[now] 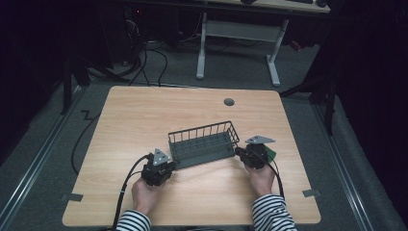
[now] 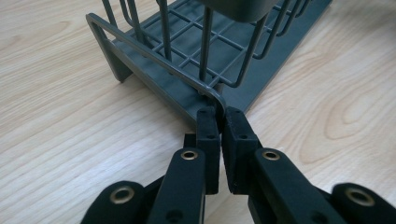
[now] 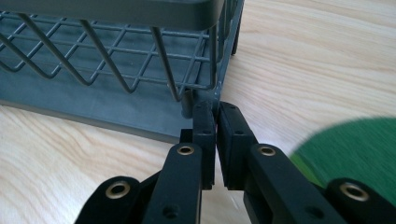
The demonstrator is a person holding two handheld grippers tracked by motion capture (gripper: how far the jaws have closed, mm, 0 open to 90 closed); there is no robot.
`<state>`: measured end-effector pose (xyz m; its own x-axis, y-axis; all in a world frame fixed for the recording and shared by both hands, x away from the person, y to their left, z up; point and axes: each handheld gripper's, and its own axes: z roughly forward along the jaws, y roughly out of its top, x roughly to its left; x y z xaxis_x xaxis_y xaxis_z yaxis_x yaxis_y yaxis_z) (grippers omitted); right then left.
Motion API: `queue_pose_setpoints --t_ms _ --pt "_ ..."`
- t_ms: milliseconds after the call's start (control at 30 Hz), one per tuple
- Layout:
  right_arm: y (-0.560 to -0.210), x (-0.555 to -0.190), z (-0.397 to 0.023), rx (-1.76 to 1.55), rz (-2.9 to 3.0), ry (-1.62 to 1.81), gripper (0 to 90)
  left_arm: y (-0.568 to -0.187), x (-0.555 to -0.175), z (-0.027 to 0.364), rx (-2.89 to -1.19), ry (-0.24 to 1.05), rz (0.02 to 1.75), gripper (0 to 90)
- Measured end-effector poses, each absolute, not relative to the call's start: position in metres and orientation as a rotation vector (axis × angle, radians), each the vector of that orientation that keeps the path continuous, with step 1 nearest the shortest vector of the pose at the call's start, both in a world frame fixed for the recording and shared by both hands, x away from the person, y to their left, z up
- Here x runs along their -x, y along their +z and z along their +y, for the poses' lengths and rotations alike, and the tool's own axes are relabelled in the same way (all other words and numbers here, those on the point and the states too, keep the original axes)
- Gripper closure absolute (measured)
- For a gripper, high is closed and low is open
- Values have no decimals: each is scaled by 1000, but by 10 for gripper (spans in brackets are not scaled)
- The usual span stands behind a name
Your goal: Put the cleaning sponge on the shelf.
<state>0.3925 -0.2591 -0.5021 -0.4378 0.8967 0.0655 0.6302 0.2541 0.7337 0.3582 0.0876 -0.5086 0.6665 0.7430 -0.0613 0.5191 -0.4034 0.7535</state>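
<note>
I have both grips set, left gripper [image 2: 220,112] and right gripper [image 3: 215,106] each clamped on an end corner of the empty basket [image 1: 204,143] mid-worktop [image 1: 134,115]; presumably moving it remains.

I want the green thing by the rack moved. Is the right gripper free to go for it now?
Probably not yet: the right gripper looks shut on the wire rack's corner, though the green object lies just beside it.

A dark grey wire basket [image 1: 204,143] sits upright in the middle of the frame on the wooden table (a bit tilted, its right end farther back).
</note>
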Motion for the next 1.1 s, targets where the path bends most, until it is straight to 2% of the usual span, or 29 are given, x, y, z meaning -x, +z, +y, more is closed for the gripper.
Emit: queue_pose_setpoints --t_ms 233,267,333,367,400,433,467,600,900,1100 --pt "-502 -384 -269 -1410 2161 1002 850 -507 -357 85 -2079 339 970 831" --pt "-501 -383 -270 -1413 2157 1002 763 -505 -356 89 -2054 333 983 754" --pt "-500 -381 -271 -1426 2142 1010 671 -503 -355 95 -2037 333 992 657" --pt "-500 -381 -271 -1426 2142 1010 671 -503 -355 95 -2037 333 992 603" --pt "-499 -379 -274 -1428 2118 1019 599 -502 -354 97 -2029 338 998 549" --pt "-498 -377 -276 -1424 2107 1027 574 -502 -354 101 -2023 341 1003 502" --pt "-498 -377 -276 -1424 2107 1027 574 -502 -353 104 -2017 350 1009 502" --pt "-493 -366 -288 -1421 2053 1053 514 -504 -353 118 -1997 354 1047 391" --pt "-488 -356 -309 -1376 1962 1056 429 -519 -363 147 -1994 436 1205 349" --pt "-489 -359 -327 -1424 1936 1004 329 -526 -370 158 -2031 517 1285 321"
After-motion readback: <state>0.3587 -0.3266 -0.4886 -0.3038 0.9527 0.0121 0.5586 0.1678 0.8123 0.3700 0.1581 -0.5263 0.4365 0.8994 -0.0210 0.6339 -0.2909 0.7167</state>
